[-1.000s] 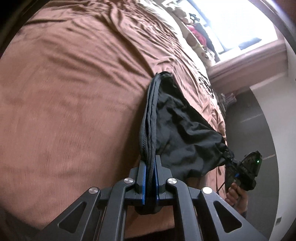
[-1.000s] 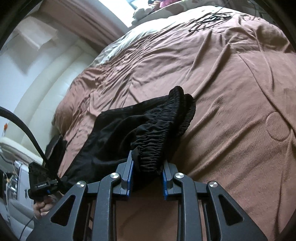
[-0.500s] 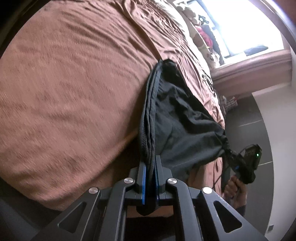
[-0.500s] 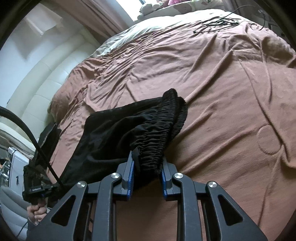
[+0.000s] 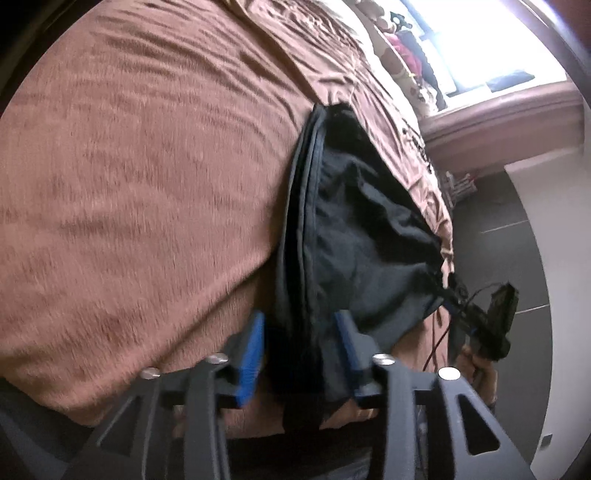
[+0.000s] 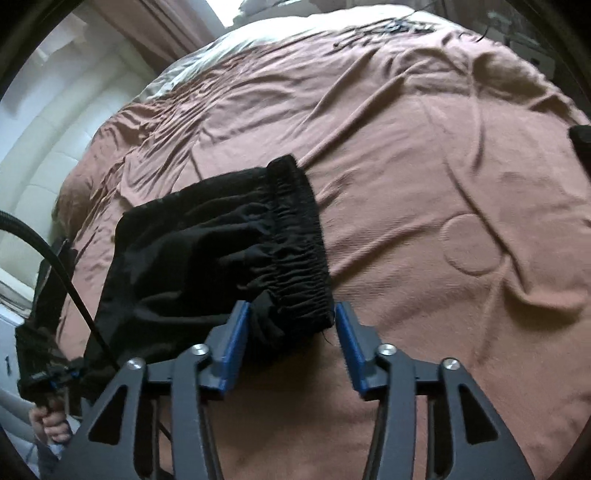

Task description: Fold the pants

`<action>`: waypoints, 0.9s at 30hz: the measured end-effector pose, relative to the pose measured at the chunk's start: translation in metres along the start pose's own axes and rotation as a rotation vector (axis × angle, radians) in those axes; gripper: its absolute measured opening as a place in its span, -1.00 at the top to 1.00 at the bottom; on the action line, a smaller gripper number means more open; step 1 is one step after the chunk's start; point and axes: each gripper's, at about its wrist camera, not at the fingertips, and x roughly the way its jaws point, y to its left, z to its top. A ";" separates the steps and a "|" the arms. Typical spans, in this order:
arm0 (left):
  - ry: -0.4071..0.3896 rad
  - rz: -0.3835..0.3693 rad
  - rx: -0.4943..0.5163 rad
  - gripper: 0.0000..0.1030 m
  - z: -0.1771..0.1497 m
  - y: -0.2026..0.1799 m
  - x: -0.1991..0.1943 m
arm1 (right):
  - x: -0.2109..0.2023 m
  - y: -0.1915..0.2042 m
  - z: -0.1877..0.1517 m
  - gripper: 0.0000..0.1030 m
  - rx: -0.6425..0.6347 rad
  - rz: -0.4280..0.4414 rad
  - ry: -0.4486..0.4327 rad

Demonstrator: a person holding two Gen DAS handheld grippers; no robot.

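Black pants (image 5: 354, 236) lie folded on a brown bedspread (image 5: 140, 184) near the bed's front edge. In the right wrist view the pants (image 6: 207, 258) show their gathered elastic waistband (image 6: 303, 258) on the right side. My left gripper (image 5: 300, 349) is open, its blue pads on either side of the pants' folded edge. My right gripper (image 6: 291, 345) is open, its pads on either side of the waistband's near end. Each gripper shows in the other's view, the right one (image 5: 495, 325) and the left one (image 6: 44, 373), at the pants' opposite ends.
The brown bedspread (image 6: 424, 184) is wrinkled and stretches far back. A black cable (image 6: 388, 27) lies on it at the far end. A window (image 5: 461, 48) and stuffed items sit beyond the bed. Dark floor (image 5: 498, 206) runs along the bed's side.
Both grippers have opened and let go of the pants. The pants now rest flat on the bedspread, the waistband spread wider than before.
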 end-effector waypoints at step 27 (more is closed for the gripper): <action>0.040 -0.019 0.095 0.20 0.034 -0.024 0.046 | 0.017 0.137 -0.028 0.08 -0.206 0.086 -0.055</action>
